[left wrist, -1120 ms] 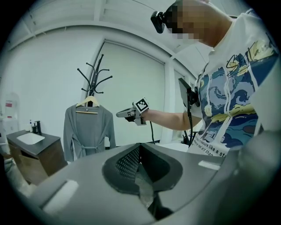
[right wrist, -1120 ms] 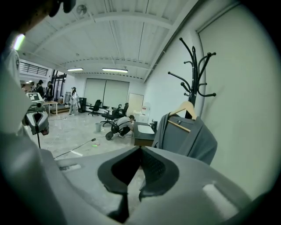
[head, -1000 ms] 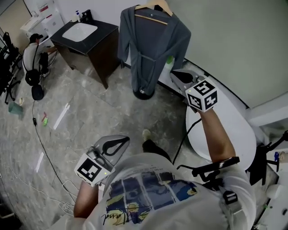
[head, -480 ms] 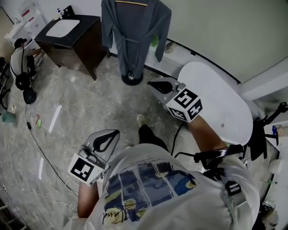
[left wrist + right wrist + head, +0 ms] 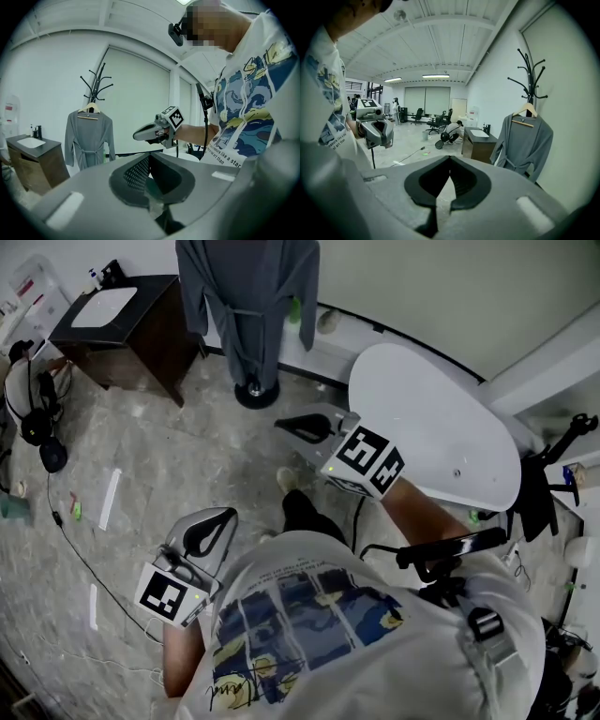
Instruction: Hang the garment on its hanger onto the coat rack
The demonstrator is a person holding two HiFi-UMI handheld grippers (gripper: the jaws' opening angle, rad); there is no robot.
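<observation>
Robe, grey belted robe on wooden hanger, hung on black coat rack; our left gripper and right gripper stay-free, jaws pressed together, empty.

The garment hangs on the coat rack, cabinet to its left, table to its right.

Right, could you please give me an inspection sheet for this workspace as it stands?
Surface: grey marbled floor.
Job's things: grey robe on a wooden hanger, hung on the black coat rack.
Clutter: white strip and small green item on the floor.
Grippers: left gripper shut, empty; right gripper shut, empty; both away from the robe.
Cables: black cable trailing across the floor.
Surroundings: dark sink cabinet, white oval table, a crouching person.
</observation>
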